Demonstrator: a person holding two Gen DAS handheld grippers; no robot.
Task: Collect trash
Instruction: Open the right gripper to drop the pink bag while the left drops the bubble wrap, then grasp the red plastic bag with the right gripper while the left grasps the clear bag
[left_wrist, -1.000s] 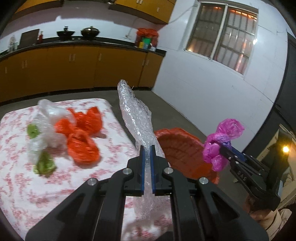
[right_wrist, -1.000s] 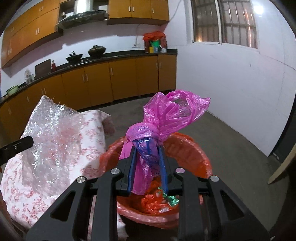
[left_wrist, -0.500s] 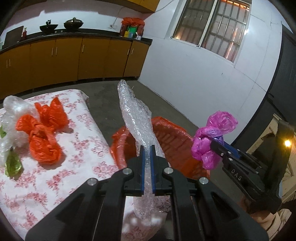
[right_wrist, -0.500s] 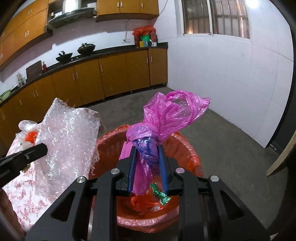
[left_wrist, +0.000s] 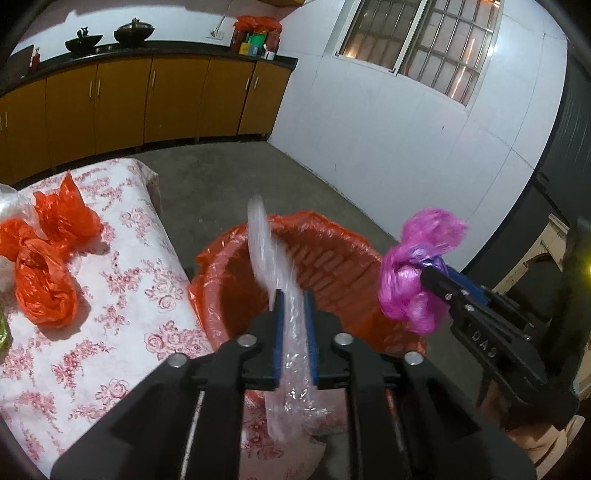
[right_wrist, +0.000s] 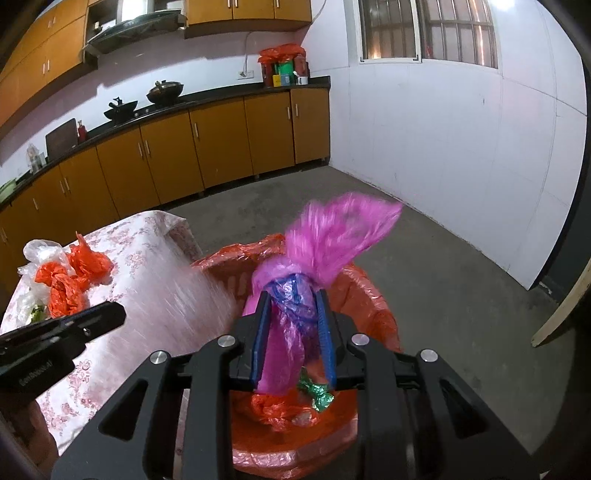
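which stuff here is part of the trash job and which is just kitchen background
Part of the job:
clear bubble wrap sheet in left claw
pink plastic bag in right claw
orange-lined trash basket
crumpled orange plastic bags on table

Just lying about:
black woks
yellow-brown cabinets

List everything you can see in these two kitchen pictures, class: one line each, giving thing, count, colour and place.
bubble wrap: one, clear, blurred, between the left tongs' fingers
pink bag: one, pink, in the right tongs over the bin
bin: one, orange-lined, on the floor beside the table
green wrapper: one, green, inside the bin
orange bags: a few, crumpled on the table
table: one, floral cloth, left of the bin
cupboards: a row, brown, along the far wall
woks: two, black, on the counter
window: one, barred
left tongs: black, blue pads
right tongs: black, blue pads
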